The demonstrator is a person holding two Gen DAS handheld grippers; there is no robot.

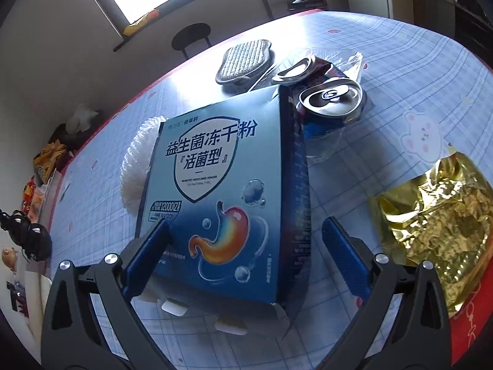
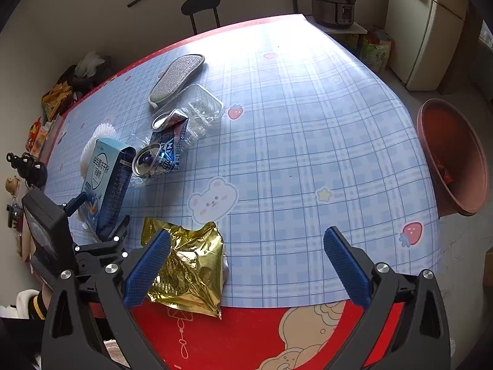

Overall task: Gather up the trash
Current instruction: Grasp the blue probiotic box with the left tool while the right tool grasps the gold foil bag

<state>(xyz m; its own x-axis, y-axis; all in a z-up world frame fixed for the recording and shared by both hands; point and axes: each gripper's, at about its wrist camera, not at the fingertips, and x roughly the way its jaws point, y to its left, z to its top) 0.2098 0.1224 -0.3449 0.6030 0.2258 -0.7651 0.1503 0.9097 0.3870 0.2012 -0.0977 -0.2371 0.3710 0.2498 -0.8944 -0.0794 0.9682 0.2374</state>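
While both claws gape, left claw straddles the box; basin holds red scraps.

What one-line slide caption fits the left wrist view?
Open left gripper straddling a blue probiotic powder box, with crushed cans behind and gold foil bag alongside.
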